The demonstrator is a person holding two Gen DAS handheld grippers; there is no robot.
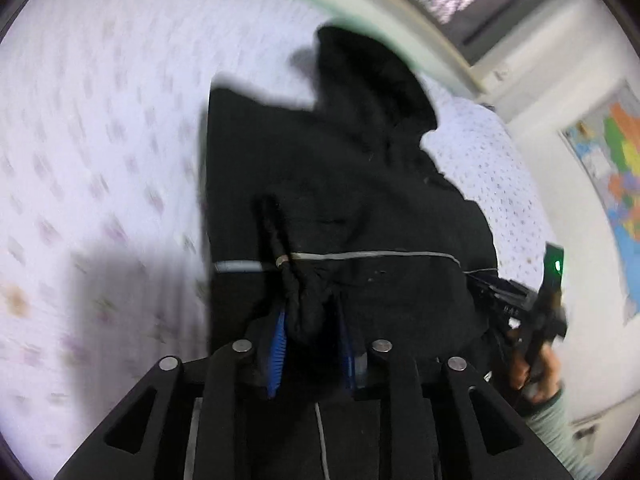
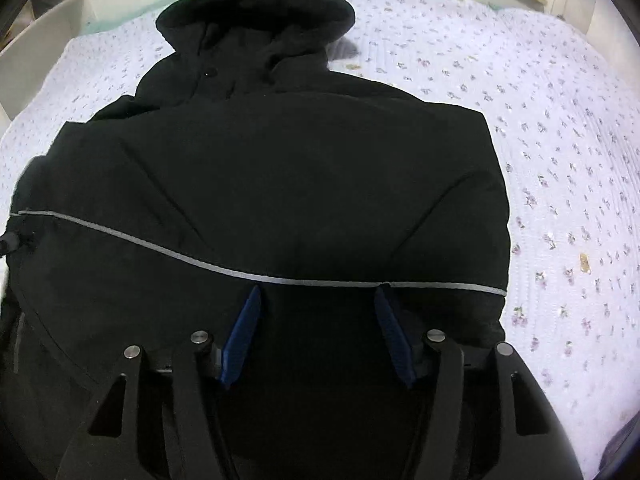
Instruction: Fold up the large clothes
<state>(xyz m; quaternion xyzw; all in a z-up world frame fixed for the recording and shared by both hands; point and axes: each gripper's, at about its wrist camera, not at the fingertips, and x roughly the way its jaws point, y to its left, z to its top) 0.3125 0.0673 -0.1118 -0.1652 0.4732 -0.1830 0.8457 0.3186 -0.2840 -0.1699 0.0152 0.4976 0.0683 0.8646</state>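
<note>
Floral quilted bedspread [image 2: 560,160] carries a black hooded jacket [image 2: 280,168], spread flat with its hood [image 2: 256,12] toward the headboard; motion blur softens the left wrist view. No writing is legible. A thin reflective stripe [image 2: 160,242] crosses the smooth fabric. Left gripper [image 1: 310,320] pinches a bunched jacket fold; right gripper [image 2: 316,300] stands spread apart over the cloth.

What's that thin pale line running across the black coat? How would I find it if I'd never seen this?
Start at the flowered bedspread and the black hooded jacket spread on it. Below the hood, near the hem, a narrow grey stripe crosses the jacket from side to side. It is the only light mark on the dark cloth, just beyond the open right gripper.
</note>
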